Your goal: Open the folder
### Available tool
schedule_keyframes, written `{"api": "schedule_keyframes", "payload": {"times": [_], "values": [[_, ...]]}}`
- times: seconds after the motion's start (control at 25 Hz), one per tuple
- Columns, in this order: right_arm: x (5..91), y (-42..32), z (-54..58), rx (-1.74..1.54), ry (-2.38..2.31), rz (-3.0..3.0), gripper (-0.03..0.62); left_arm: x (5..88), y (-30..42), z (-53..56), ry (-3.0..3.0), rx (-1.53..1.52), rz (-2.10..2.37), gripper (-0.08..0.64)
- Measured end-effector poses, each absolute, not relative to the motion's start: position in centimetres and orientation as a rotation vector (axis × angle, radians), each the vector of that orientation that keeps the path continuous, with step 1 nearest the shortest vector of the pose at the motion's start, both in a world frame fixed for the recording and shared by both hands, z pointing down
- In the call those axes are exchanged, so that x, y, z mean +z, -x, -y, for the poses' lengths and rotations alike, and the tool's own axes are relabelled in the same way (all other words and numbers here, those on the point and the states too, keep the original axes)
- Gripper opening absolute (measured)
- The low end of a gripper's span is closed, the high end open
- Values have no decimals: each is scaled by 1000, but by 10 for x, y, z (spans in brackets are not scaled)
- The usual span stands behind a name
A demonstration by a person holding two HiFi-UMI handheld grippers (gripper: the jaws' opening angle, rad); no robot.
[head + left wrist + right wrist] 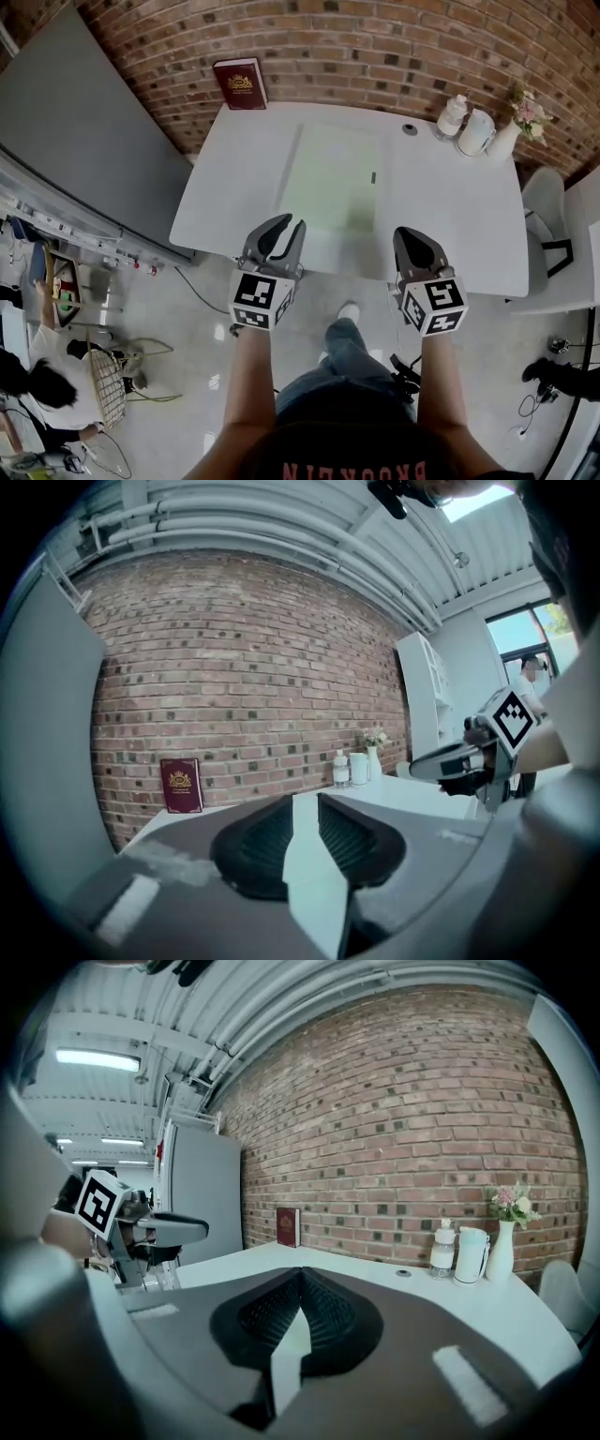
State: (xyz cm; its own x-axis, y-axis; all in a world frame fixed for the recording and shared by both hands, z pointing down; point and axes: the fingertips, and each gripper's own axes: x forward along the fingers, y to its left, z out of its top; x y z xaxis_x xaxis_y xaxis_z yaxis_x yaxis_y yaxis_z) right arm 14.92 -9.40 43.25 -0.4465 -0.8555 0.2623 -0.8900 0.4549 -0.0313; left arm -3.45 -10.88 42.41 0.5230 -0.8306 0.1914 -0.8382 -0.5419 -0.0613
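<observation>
Nearest, the left gripper (283, 228) hangs at the table's (459, 220) near edge, jaws slightly parted and empty. The right gripper (409, 236) is clenched on nothing. Beyond them the folder (333, 178) lies flat and closed. At the far corner stand a bottle (452, 116), a jug (476, 133) and a vase (504, 141) holding flowers (527, 108).

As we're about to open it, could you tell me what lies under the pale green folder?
The flat pale green folder rests on the white rectangular table; anything between them is hidden.
</observation>
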Motion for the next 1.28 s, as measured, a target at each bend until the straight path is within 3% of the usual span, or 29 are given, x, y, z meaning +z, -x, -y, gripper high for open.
{"api": "schedule_keyframes", "payload": {"times": [0.72,1.28], "values": [[541,-147,174,614,-1289,2413,0,514,-42,179,-2742,668,1067,156],[600,-134,183,770,-1150,2274,0,572,-81,160,-2848,1073,743,251]]}}
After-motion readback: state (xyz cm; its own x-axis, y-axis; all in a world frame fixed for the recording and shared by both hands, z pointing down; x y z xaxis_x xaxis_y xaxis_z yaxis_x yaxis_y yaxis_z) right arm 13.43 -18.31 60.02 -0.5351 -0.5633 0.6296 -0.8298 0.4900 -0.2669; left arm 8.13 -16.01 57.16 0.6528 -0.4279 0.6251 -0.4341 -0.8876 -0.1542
